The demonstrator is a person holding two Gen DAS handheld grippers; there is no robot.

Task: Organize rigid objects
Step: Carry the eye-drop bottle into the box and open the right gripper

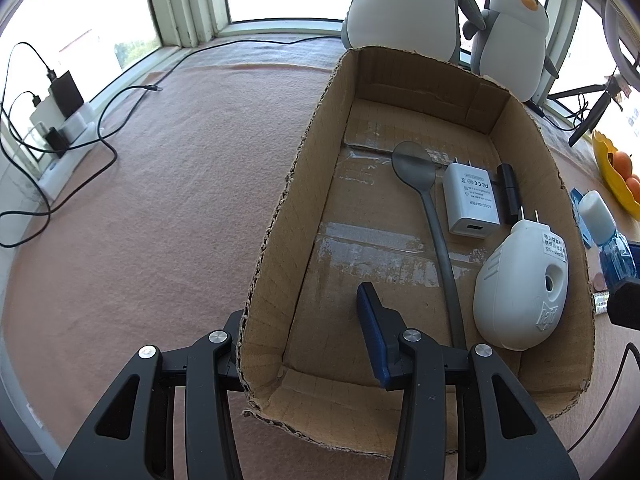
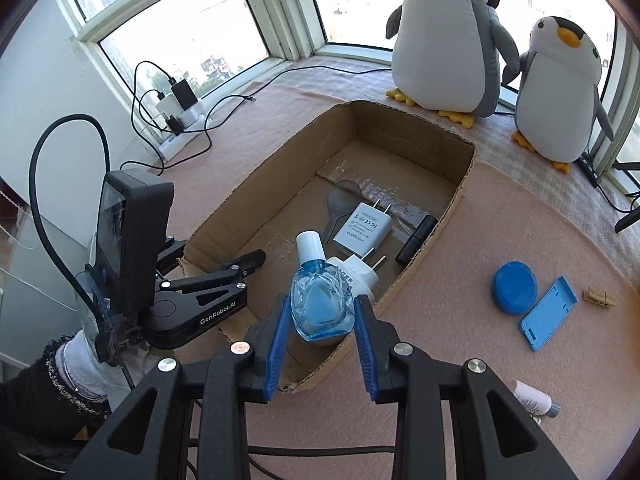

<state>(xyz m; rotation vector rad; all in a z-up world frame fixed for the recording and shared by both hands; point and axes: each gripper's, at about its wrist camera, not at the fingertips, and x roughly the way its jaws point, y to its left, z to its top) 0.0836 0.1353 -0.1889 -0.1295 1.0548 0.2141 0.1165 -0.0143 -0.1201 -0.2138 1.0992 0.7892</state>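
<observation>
- Over the near left corner of the cardboard box point(image 1: 304, 208), in the left wrist view, the left claw point(image 1: 304, 340) stands wide apart, straddling the box wall: one finger outside, the blue-padded finger point(image 1: 374, 332) inside, gripping nothing.
- Inside the box lie a grey spoon point(image 1: 430, 216), a white adapter point(image 1: 470, 200), a black tube point(image 1: 509, 192) and a white plug-in device point(image 1: 520, 292).
- In the right wrist view, the right claw point(image 2: 320, 328) is clamped on a blue glass bottle point(image 2: 320, 304) with a white cap, held above the box's near wall point(image 2: 420, 268).
- On the pink worktop point(image 2: 480, 360) right of the box lie a blue round lid point(image 2: 514, 287), a blue stand point(image 2: 549, 312) and a wooden clothespin point(image 2: 599, 298).
</observation>
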